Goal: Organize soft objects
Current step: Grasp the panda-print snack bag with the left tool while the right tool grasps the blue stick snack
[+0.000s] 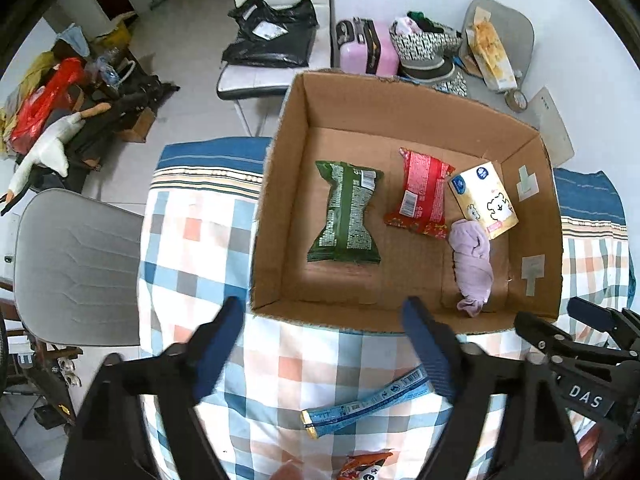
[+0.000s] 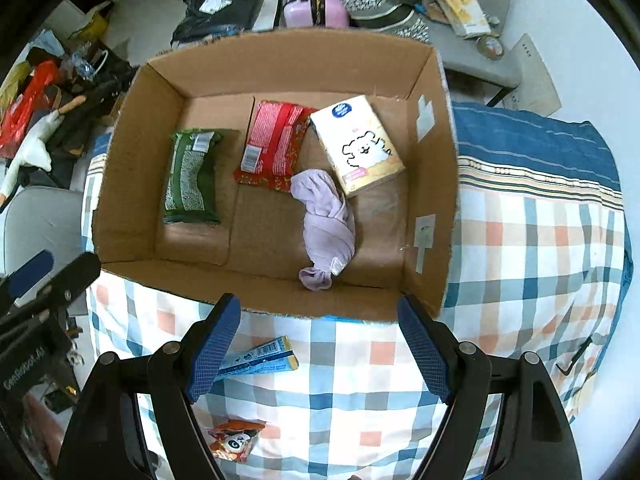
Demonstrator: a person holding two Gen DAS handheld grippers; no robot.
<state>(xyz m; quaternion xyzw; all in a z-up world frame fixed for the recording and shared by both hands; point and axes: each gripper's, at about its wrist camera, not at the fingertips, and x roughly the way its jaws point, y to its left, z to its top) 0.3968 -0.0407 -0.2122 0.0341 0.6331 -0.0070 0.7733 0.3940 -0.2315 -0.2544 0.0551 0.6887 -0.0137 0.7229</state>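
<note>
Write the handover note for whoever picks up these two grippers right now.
Left gripper: open, empty, above the checked cloth just short of the box.
Right gripper: open, empty, same position further right.
In the cardboard box: green packet, red packet, tissue pack, rolled lilac cloth touching the tissue pack and red packet.
Left outside, on the cloth near the grippers: long blue wrapper and orange panda packet.
Done: four things boxed. Left: likely the blue wrapper and panda packet; the blue wrapper lies closer to the left gripper.
</note>
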